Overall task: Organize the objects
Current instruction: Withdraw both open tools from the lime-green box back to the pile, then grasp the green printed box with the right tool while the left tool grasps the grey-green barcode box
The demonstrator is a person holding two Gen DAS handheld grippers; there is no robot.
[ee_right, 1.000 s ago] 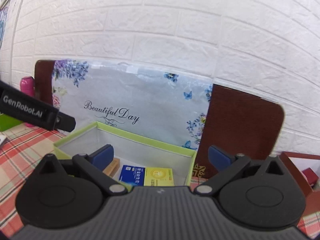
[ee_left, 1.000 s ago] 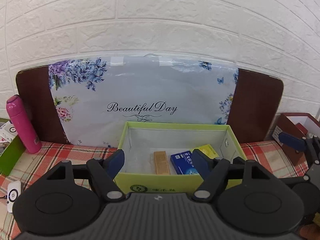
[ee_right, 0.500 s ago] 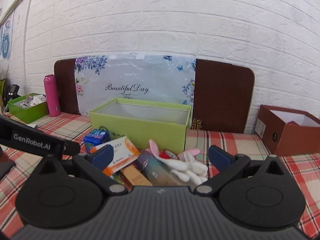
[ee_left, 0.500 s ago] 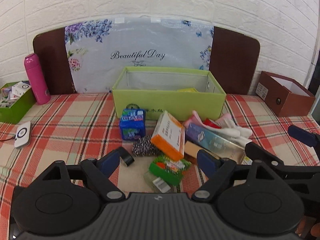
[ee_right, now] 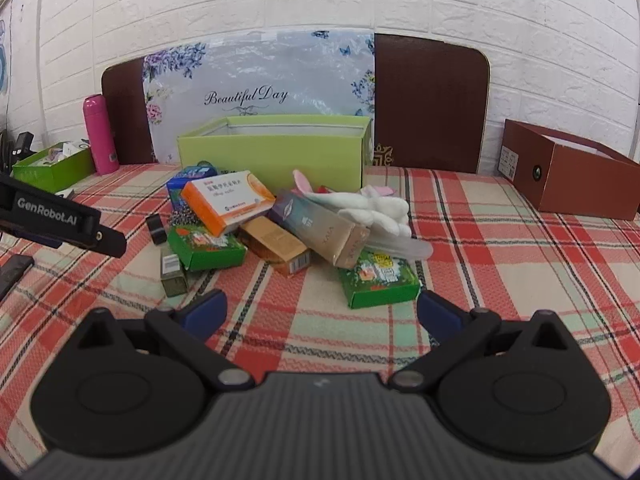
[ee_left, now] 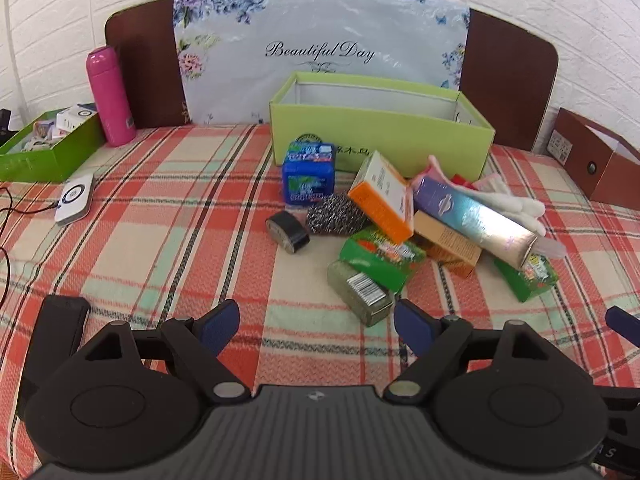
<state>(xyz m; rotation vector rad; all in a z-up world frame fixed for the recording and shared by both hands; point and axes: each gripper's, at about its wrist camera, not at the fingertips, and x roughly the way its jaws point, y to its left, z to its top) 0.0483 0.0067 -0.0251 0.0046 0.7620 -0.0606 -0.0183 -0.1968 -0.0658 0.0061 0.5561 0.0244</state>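
A pile of small items lies on the plaid cloth in front of an open lime-green box. It holds a blue pack, an orange-and-white carton, a steel scourer, a black tape roll, green boxes, a long shiny tube box and white gloves. My left gripper is open and empty, short of the pile. My right gripper is open and empty, just before a green box.
A pink bottle and a green tray of small items stand at the left. A white device with a cable lies nearby. A brown box stands at the right. A floral bag leans on the wall.
Both grippers have pulled back from over the lime-green box toward the near side and now look down on the pile. Both stay open and empty.
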